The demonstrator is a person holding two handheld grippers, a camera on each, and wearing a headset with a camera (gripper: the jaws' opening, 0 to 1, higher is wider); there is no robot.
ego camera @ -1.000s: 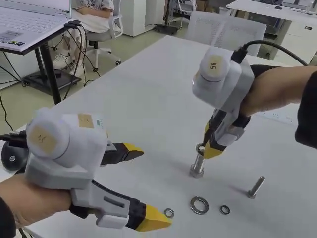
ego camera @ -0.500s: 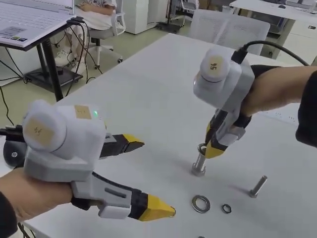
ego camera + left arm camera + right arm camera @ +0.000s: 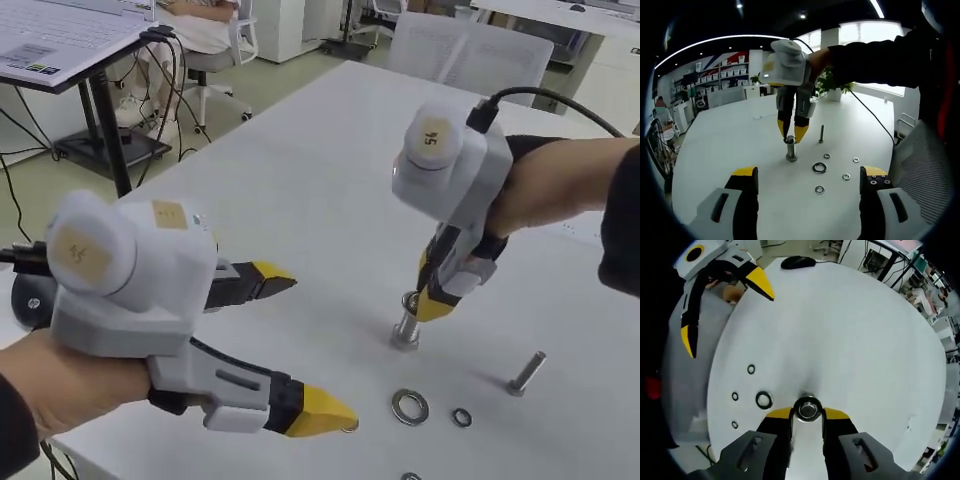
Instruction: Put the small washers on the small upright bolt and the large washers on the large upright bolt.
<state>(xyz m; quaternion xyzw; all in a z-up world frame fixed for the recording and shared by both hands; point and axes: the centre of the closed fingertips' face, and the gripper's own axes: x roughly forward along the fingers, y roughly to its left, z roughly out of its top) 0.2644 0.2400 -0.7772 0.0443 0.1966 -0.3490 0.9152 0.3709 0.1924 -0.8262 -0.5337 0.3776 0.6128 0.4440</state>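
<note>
Pointing down onto bolt (image 3: 405, 333), right hand-held gripper (image 3: 432, 306)

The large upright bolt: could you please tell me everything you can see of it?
The large upright bolt looks like grey threaded steel. It stands on its wider head on the white table, shank pointing up. The right gripper holds a washer at the bolt's top end, with its yellow-tipped jaws closed on either side.

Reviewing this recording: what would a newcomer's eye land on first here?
First, the right claw, shut on a large washer right at the top of the large upright bolt, centre-right in the head view. Then the left claw, wide open in the near foreground, and the loose washers lying near the small upright bolt.
</note>
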